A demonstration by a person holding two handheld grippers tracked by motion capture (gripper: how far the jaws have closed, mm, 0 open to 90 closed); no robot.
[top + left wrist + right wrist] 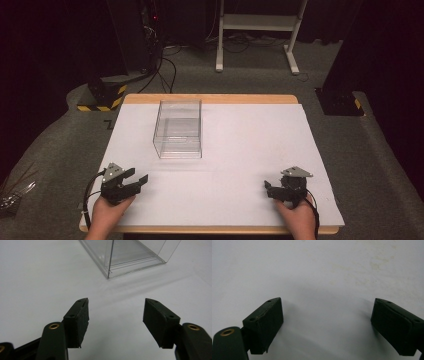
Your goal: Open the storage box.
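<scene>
A clear plastic box stands on the white table top, left of centre and toward the far side. My left gripper rests near the front left corner, held by a hand and aimed toward the box. Its jaws are open with nothing between them. In the left gripper view the box lies ahead, a short way beyond the left gripper. My right gripper sits near the front right corner, pointing left. In the right gripper view the right gripper stands wide open over bare table.
A wooden edge borders the table at the far side. On the floor beyond are a yellow-and-black striped base, cables, a white stand and a black base at the right.
</scene>
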